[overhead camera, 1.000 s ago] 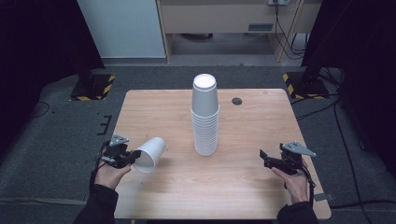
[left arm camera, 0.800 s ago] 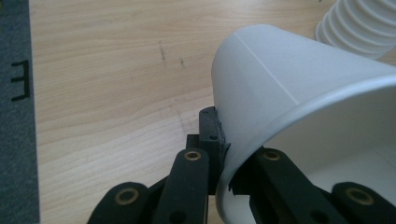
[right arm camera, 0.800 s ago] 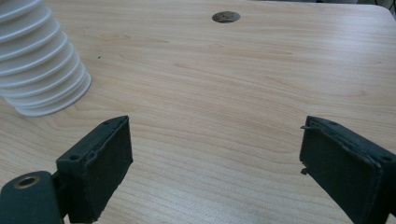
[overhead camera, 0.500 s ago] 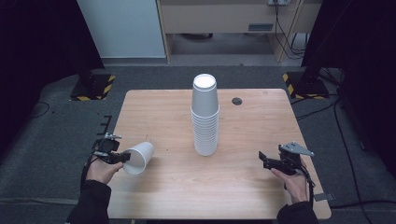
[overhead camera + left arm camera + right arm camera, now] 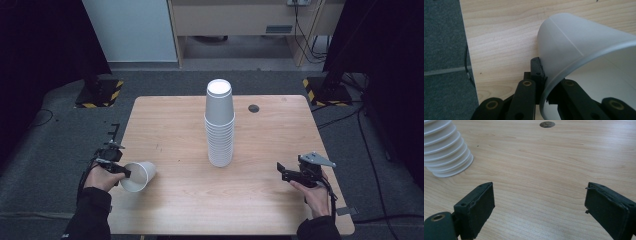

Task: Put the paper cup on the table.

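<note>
A single white paper cup (image 5: 138,175) was held tilted by its rim in the clamped left gripper (image 5: 121,172), at the wooden table's (image 5: 175,125) left edge. The right gripper (image 5: 283,171) rested spread and empty. The cup would best be kept lightly pinched, well apart from the tall stack of white paper cups (image 5: 219,125).

One cup stack (image 5: 219,125), one loose cup (image 5: 137,176)

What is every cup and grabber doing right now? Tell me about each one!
Single white paper cup: tipped on its side, rim pinched by the left gripper.
Tall stack of white paper cups: upside down, standing upright mid-table, untouched.
Left gripper: shut on the single cup's rim.
Right gripper: open, holding nothing, over the wooden table.
</note>
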Action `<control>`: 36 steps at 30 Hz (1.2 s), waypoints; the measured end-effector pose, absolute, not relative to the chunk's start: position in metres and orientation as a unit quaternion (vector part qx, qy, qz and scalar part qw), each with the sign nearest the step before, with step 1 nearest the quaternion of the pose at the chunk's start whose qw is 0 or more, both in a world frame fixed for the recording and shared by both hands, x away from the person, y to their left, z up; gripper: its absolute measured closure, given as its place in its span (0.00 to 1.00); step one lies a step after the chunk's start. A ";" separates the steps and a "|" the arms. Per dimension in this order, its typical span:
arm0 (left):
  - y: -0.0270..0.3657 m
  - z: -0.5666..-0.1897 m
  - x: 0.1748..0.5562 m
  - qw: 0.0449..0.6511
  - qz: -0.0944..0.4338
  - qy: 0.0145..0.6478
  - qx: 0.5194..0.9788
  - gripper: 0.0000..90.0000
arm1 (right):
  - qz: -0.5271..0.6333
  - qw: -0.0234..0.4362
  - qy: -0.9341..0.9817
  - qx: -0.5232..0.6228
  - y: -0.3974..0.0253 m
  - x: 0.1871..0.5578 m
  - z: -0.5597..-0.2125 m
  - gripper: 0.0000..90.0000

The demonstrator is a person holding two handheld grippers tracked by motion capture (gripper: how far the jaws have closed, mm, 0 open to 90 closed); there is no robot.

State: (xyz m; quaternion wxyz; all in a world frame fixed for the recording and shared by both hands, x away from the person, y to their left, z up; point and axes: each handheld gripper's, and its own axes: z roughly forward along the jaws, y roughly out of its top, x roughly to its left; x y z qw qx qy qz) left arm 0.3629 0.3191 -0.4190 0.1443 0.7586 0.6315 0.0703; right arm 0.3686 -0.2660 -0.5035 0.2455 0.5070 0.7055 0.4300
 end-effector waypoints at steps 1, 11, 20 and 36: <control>0.320 -0.419 0.364 0.140 0.066 0.633 0.758 0.96 | 0.430 0.245 0.706 0.507 -0.266 0.369 -0.503 0.10; 0.319 -0.411 0.376 0.085 0.017 0.646 0.758 0.96 | 0.428 0.242 0.709 0.505 -0.265 0.369 -0.504 0.10; 0.314 -0.414 0.390 0.048 -0.017 0.652 0.757 0.96 | 0.428 0.242 0.710 0.505 -0.265 0.369 -0.504 0.10; 0.311 -0.424 0.402 0.046 -0.043 0.665 0.744 0.94 | 0.428 0.239 0.712 0.503 -0.265 0.370 -0.505 0.10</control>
